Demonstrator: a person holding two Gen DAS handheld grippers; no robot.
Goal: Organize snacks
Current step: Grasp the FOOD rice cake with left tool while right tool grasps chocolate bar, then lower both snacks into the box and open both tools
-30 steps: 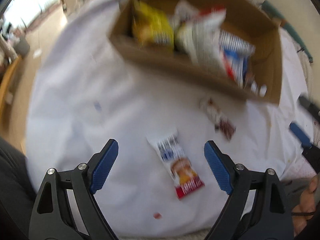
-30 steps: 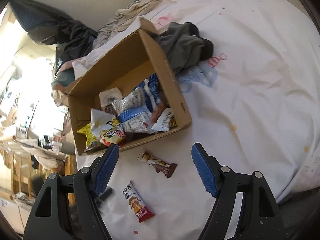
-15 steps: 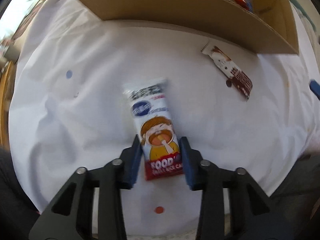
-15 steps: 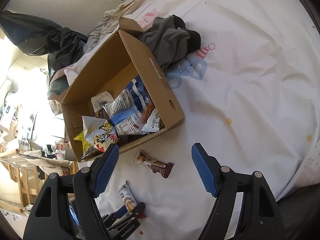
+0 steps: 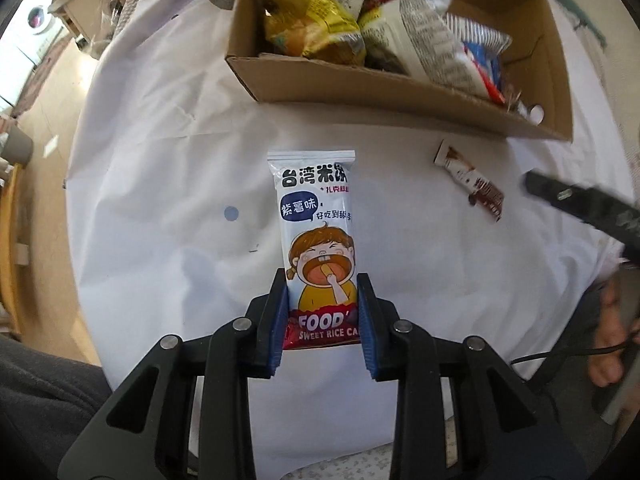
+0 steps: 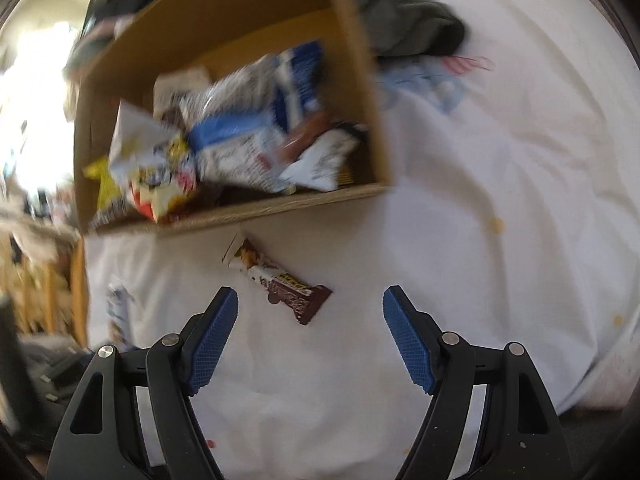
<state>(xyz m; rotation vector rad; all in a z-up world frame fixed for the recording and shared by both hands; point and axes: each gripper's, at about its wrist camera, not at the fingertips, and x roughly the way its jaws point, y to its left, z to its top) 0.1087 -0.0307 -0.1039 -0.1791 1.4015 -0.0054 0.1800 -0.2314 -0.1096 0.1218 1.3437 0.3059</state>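
Note:
My left gripper [image 5: 322, 312] is shut on a white and red sweet rice cake packet [image 5: 318, 232] with a cartoon child, holding its lower end above the white sheet. A cardboard box [image 5: 360, 92] of snack bags lies beyond it. A brown chocolate bar [image 5: 472, 184] lies on the sheet to the right. In the right wrist view my right gripper [image 6: 310, 332] is open and empty, with the chocolate bar [image 6: 280, 280] just ahead between its fingers. The box [image 6: 360, 92] is behind it. The rice cake packet [image 6: 118, 308] shows blurred at the left.
A white sheet [image 6: 500, 200] covers the surface. A dark grey garment [image 6: 400, 28] lies beyond the box's right wall. A wooden piece of furniture [image 6: 76, 280] stands at the left edge. A person's hand [image 5: 612, 332] shows at the right.
My left gripper closed on the rice cake packet and lifted it off the sheet. My right gripper moved down and closer to the chocolate bar, staying open.

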